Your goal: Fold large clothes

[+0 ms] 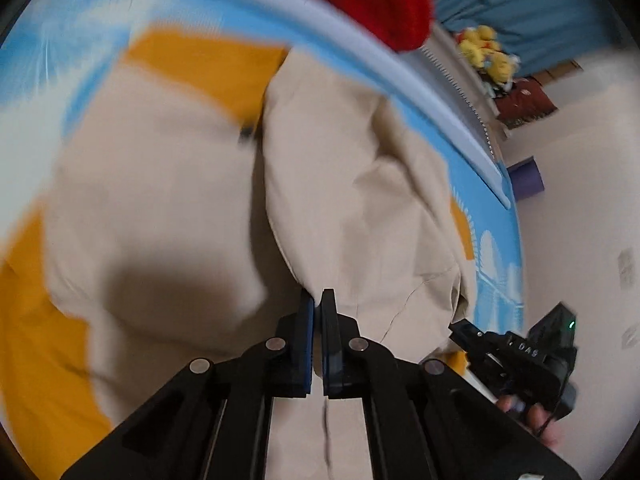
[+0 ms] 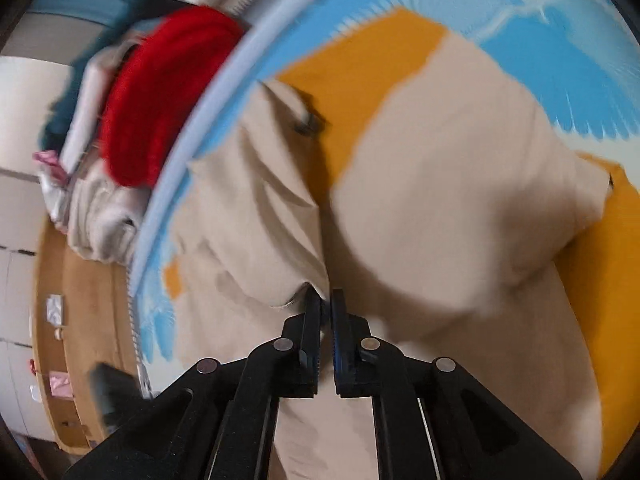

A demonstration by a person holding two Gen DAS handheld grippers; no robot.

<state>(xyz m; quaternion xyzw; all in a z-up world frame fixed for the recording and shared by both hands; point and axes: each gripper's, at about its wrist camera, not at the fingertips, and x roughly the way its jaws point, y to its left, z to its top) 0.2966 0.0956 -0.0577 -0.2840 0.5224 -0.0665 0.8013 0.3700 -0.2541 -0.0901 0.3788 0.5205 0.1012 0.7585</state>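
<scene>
Surface: a bed cover (image 1: 486, 216) printed in blue, white and mustard fills both my views; its pale piped edge (image 1: 400, 76) arcs across the upper part of the left view, with pale floor beyond at the right of that frame

Clutter: a red knit (image 2: 160, 100) sits on a heap of pale laundry at the upper left of the right view, off the cover; yellow soft toys (image 1: 486, 54) show at the upper right of the left view

Garment: the beige garment (image 1: 160, 200) lies spread on the cover, taking the centre of both frames, with a dark crease running up the middle from my fingertips; blur hides its outline, so I cannot name its long axis for sure

Left tongs: my left gripper (image 1: 318, 300) is pinched right together, a fold of beige cloth caught at the tips, low centre of its frame

Right tongs: my right gripper (image 2: 325, 300) is nearly closed, a thin edge of the same cloth between the pads

Relation: the cloth runs away from both tips toward the top of each frame; my other tool (image 1: 520, 354) shows at the lower right of the left view, close beside, so both grips look to sit on one near edge

Next, as I judge it: carry that edge up the frame over the rest
</scene>
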